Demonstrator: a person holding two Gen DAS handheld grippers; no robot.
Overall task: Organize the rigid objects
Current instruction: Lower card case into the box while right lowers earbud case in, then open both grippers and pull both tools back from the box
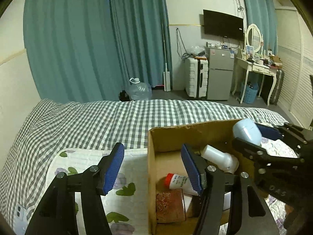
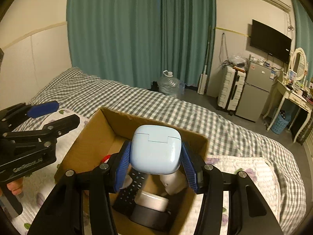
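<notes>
My right gripper (image 2: pixel 156 164) is shut on a pale blue earbud case (image 2: pixel 155 149) and holds it above the open cardboard box (image 2: pixel 93 133). In the left wrist view the case (image 1: pixel 247 130) hangs over the box's right side (image 1: pixel 195 130). The box holds a black remote (image 2: pixel 133 188), a white bottle (image 1: pixel 219 157), a red-capped tube (image 1: pixel 181 181), a brown patterned item (image 1: pixel 170 205) and a white round tin (image 2: pixel 152 200). My left gripper (image 1: pixel 152 168) is open and empty, straddling the box's left wall.
The box sits on a floral quilted mat (image 1: pixel 125 176) on a grey checked bed (image 1: pixel 88 121). A phone (image 1: pixel 19 215) lies at the bed's left edge. A water jug (image 1: pixel 139 90), suitcase (image 1: pixel 196 77), fridge and dressing table stand beyond the bed.
</notes>
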